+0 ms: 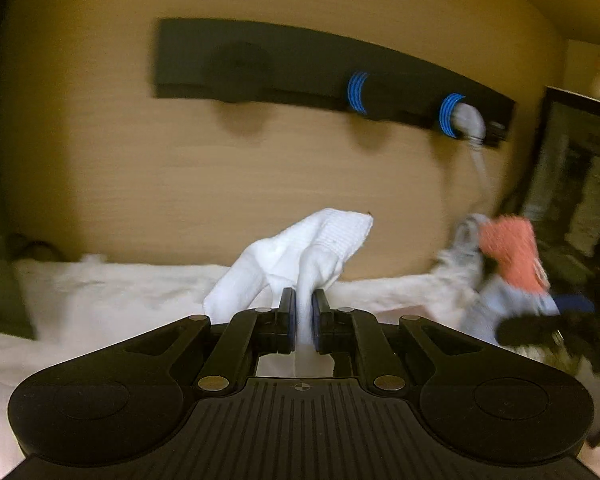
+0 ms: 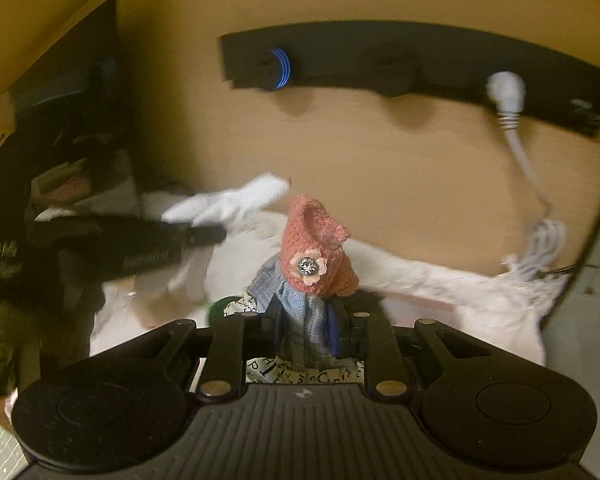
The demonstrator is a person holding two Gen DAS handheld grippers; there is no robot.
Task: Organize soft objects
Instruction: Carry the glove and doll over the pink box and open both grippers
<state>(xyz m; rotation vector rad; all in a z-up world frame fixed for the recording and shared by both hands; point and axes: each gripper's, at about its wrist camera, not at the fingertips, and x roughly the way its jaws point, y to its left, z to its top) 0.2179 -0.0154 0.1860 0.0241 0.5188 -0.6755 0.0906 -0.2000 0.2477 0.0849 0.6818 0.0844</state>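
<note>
The bed (image 1: 112, 292) with its white cover lies under both your tools, backed by a wooden headboard (image 1: 220, 168) that carries a dark panel (image 1: 284, 64) with a grey plug (image 2: 506, 90) and a cord hanging from it at the right end. Your left gripper (image 1: 304, 312) has its fingers pressed onto a white sock (image 1: 300, 252), held up over the bed with the cuff flopping forward and the foot drooping to the left. Your right gripper (image 2: 312, 320) pinches a knitted sock (image 2: 312, 256), blue at the fingers and pink above, with a small flower button on the pink part; it stands upright above the bed, near the white one but apart from it. Both views are smeared, so the tools seem to be in motion. The step looks like carrying each sock to its place for sorting. Slow down before you set anything down, since loose fabric swings and lands crumpled. Keep the two socks apart so they do not tangle, lower each until it touches the surface, and only then spread the fingers. Steer clear of the cord on the right.
</note>
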